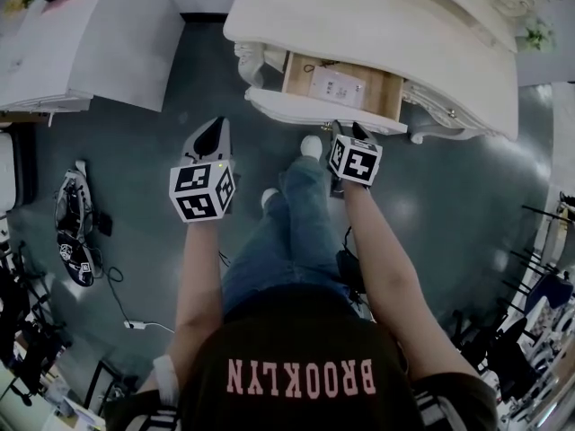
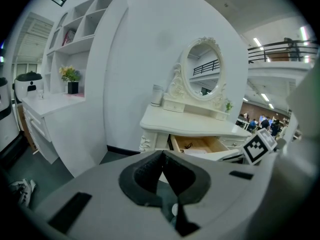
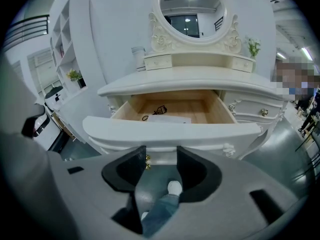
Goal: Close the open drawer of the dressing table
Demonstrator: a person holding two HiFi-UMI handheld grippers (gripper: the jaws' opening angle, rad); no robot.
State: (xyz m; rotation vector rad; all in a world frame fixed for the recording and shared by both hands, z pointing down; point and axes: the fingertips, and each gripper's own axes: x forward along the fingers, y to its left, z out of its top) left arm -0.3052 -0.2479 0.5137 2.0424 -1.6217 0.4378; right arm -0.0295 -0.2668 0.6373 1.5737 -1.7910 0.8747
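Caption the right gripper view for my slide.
Right gripper, jaws apart, faces the front of the open drawer of the dressing table, a paper sheet lying inside.

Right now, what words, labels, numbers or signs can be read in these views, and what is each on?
"BROOKLYN": on the shirt, upside down in the head view.
Sheet in the drawer: printed, but too small to read.
Shoes: markings too blurred to read.
Nothing else is legible in any view.
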